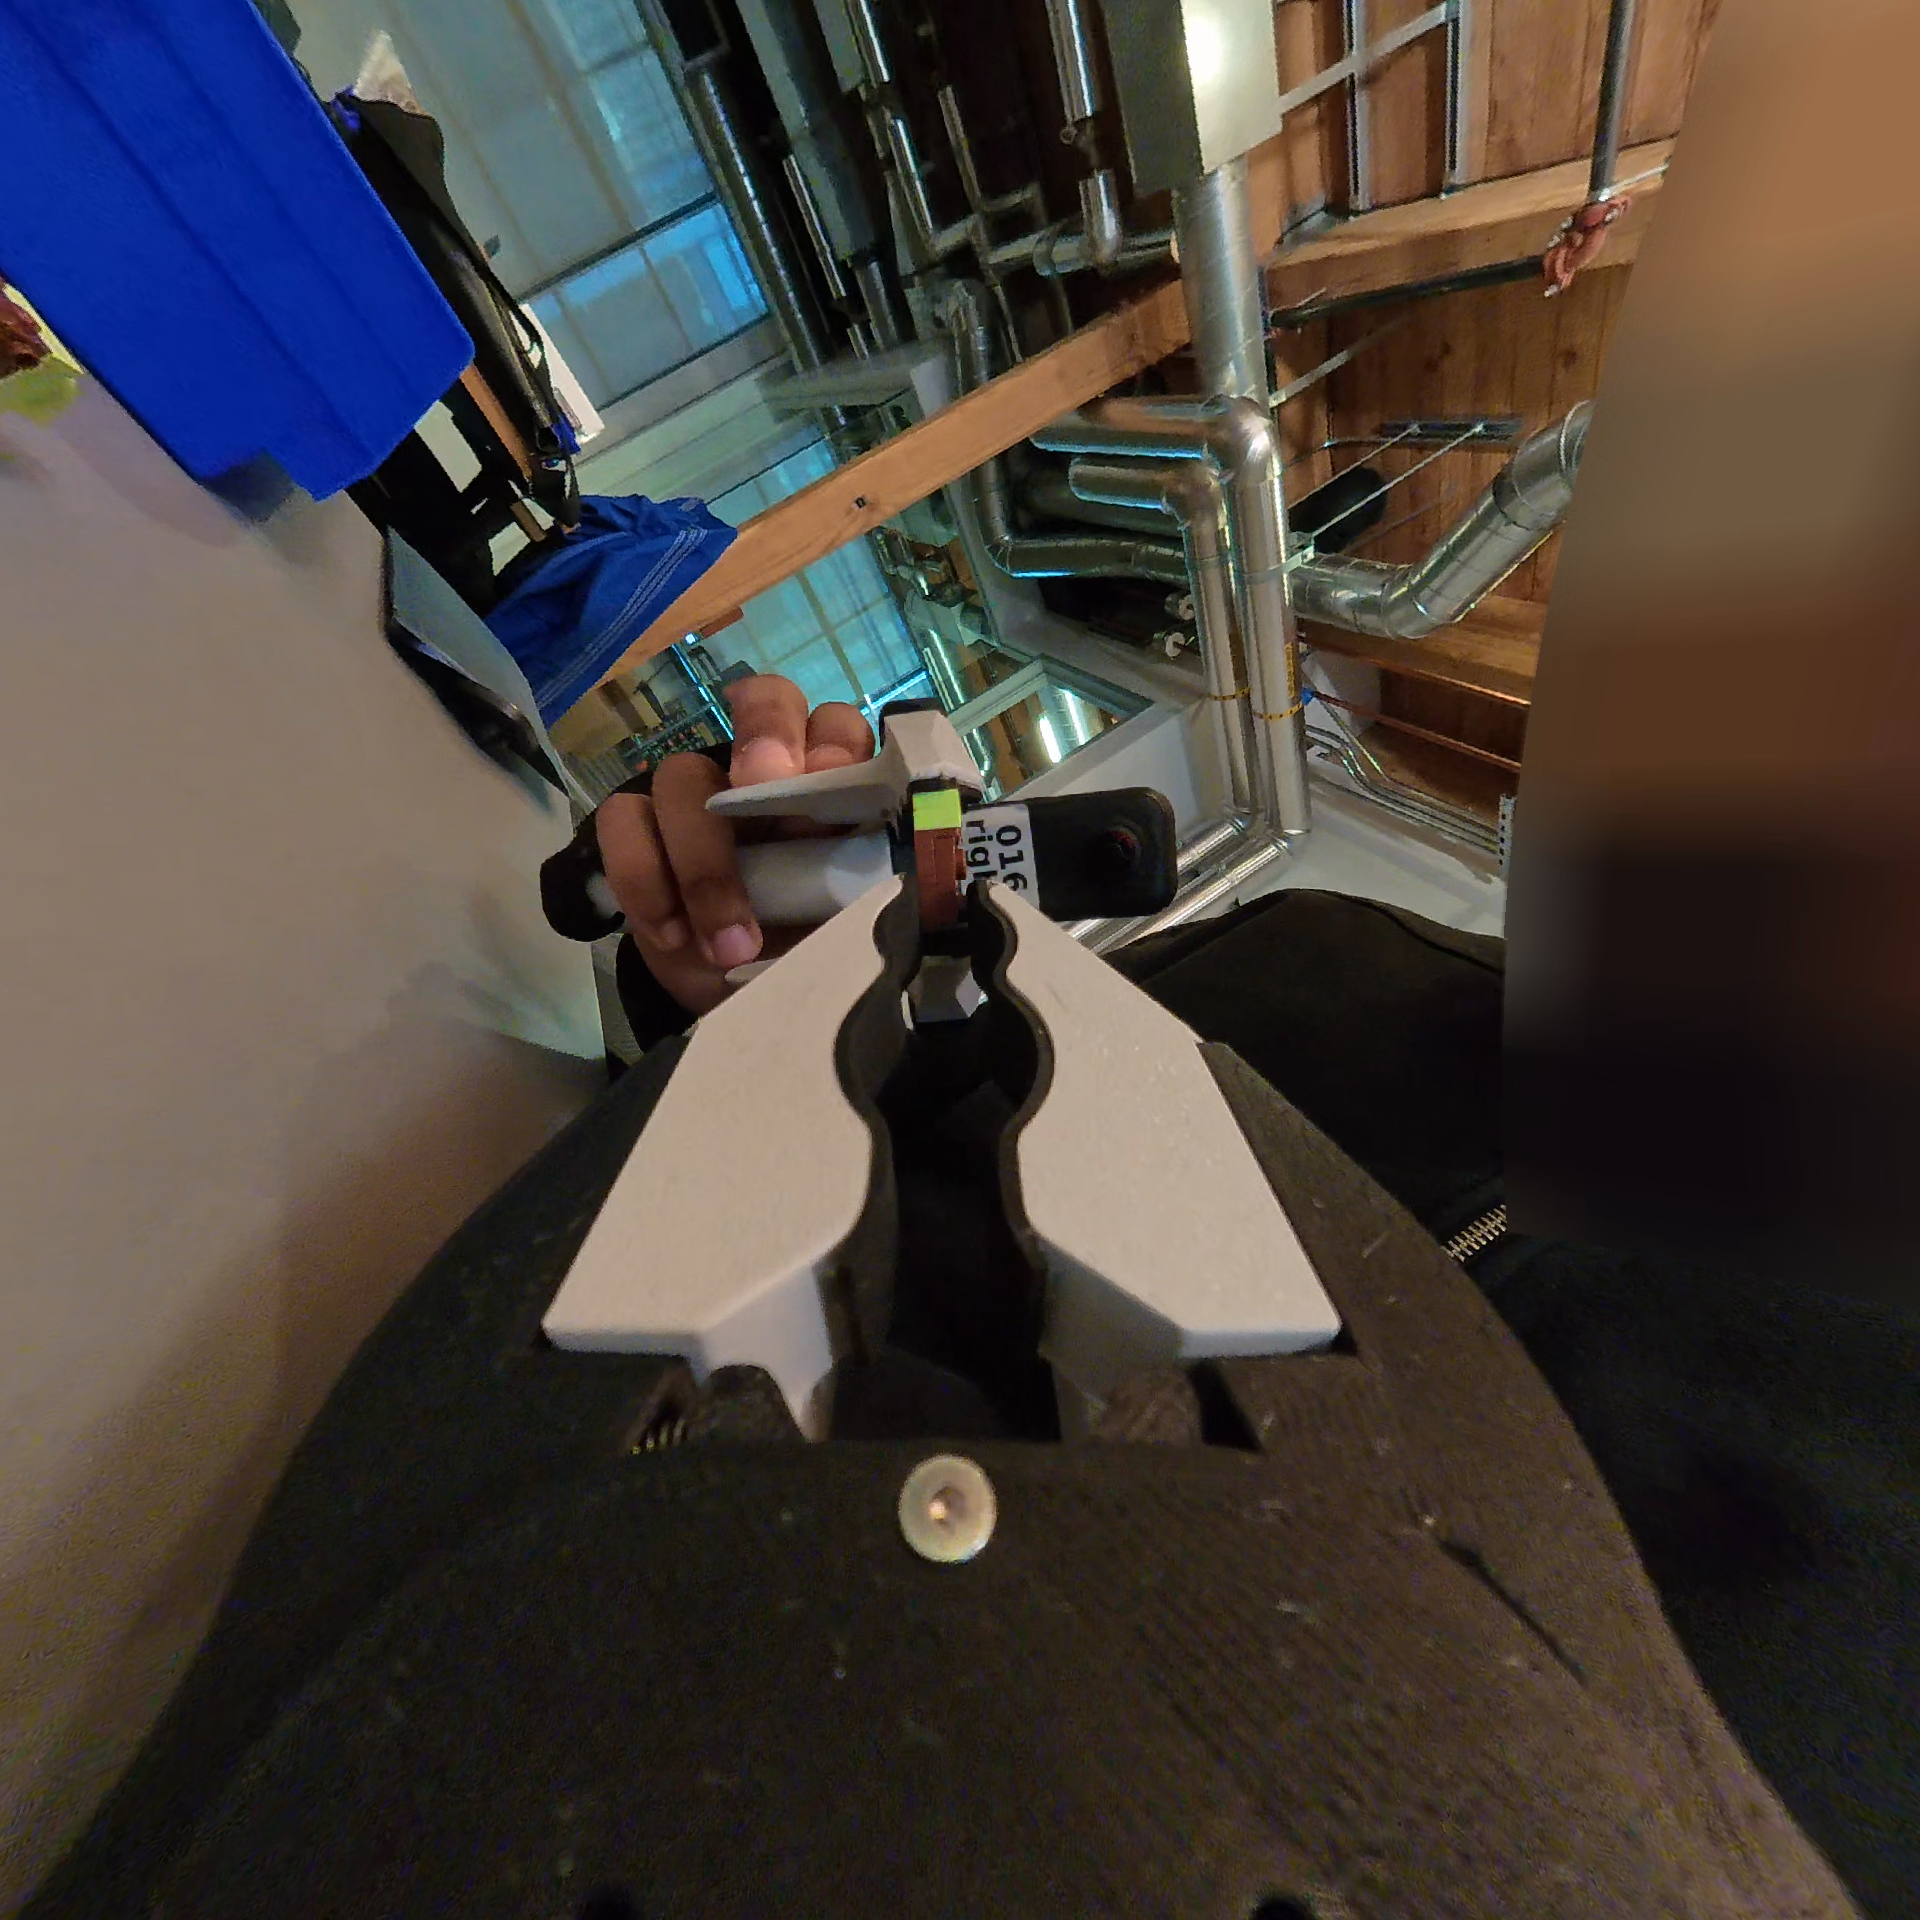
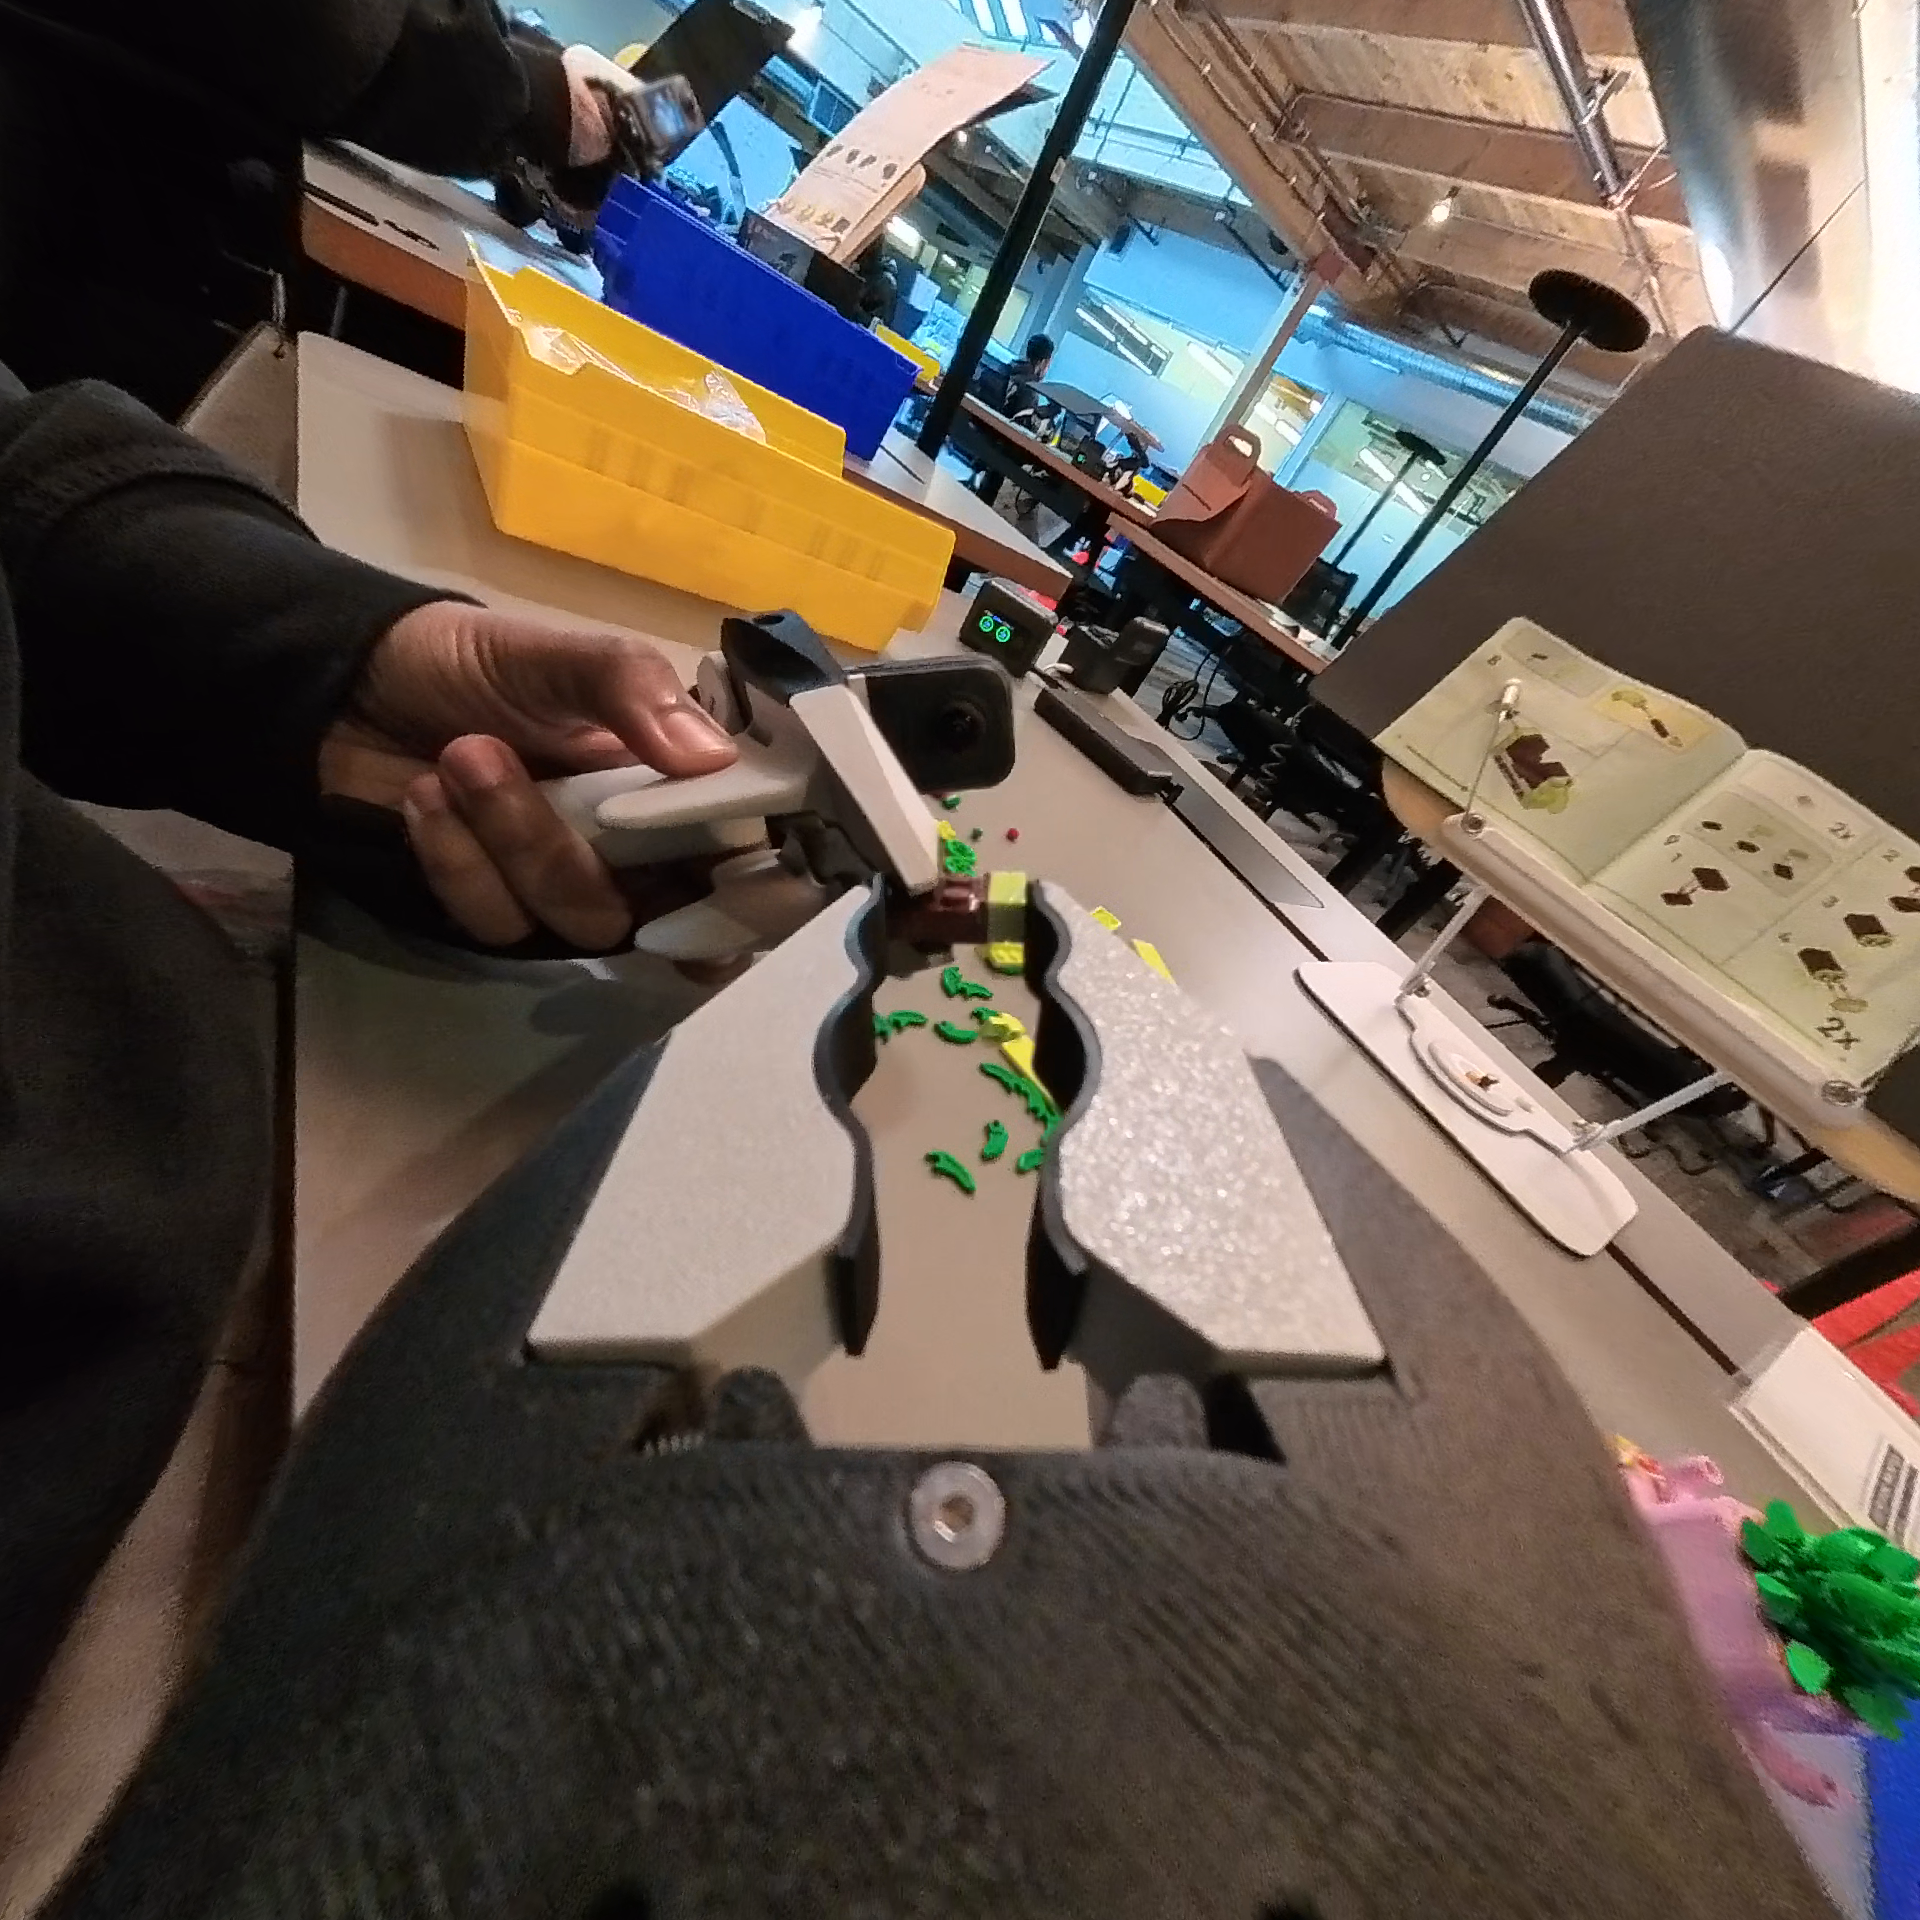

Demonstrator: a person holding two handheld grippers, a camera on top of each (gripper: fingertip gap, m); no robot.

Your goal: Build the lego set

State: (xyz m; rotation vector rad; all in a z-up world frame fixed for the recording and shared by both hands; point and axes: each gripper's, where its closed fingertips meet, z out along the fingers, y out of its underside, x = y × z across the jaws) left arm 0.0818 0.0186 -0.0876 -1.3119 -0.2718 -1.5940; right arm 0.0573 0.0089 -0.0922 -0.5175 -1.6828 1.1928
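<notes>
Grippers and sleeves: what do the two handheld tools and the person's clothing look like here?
Both match: the left tool and right tool have light grey wedge-shaped fingers with wavy black inner pads on a black textured body fixed by a silver screw. Each carries a black camera and a grey handle. The sleeves are black.

Workshop; exposed ducts (image 1: 1226, 499), bins (image 2: 707, 488), worktables (image 2: 1049, 436)

Glossy yellow plastic bin (image 2: 707, 499), matt grey tabletop (image 2: 935, 1392), paper instruction booklet (image 2: 1662, 831) (pages faintly sheened), speckled hand-held gripper (image 2: 961, 914).
</notes>
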